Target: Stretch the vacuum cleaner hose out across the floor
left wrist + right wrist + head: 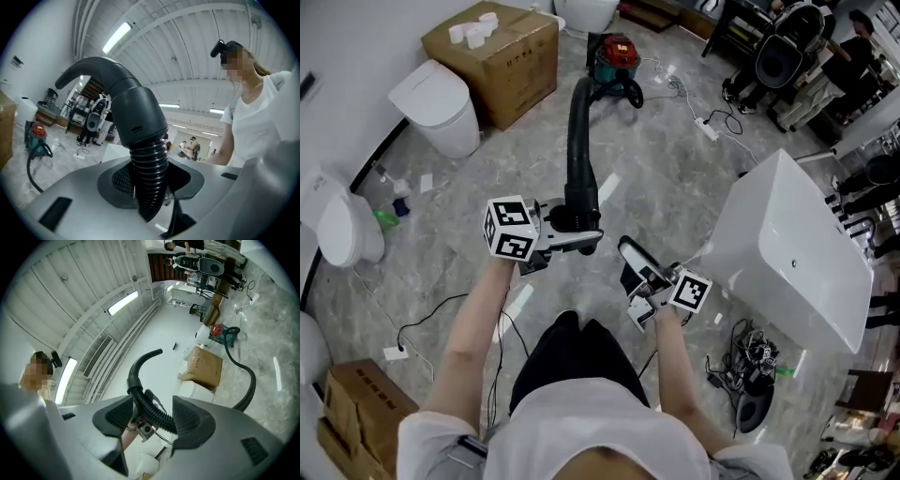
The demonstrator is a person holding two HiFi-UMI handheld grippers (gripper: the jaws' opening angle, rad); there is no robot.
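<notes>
Left side: a toilet [441, 103] and a cardboard box [502, 52] are being seen by the wall, well apart from the work.
Left gripper [574, 230]: its jaws are being pressed onto the ribbed hose [149, 187], just below the smooth cuff [138, 117]; the grip is being read as firm.
Curved handle [580, 141]: it is being carried above the left gripper, its tip being pointed away from the person and toward the vacuum cleaner [617, 58].
Hose position: the handle end is being held up in the air in front of the person, while the far end is being seen joined to the vacuum cleaner, well apart across the floor [675, 169].
Long axis: the run from cleaner to grippers is being judged to lie front to back from the person, not side to side.
Right gripper [152, 420]: its jaws are being held apart, with the ribbed hose crossing between them and lying against one pad; it is not being squeezed by both.
Nearer hand: the left gripper is being judged the working one, the right being placed just beside it on the same stretch of hose.
Coming move: the held end is being judged to need drawing away from the cleaner along that axis.
Right side: a white bathtub [787, 244] is being seen near the right gripper, and it is being judged an obstacle.
</notes>
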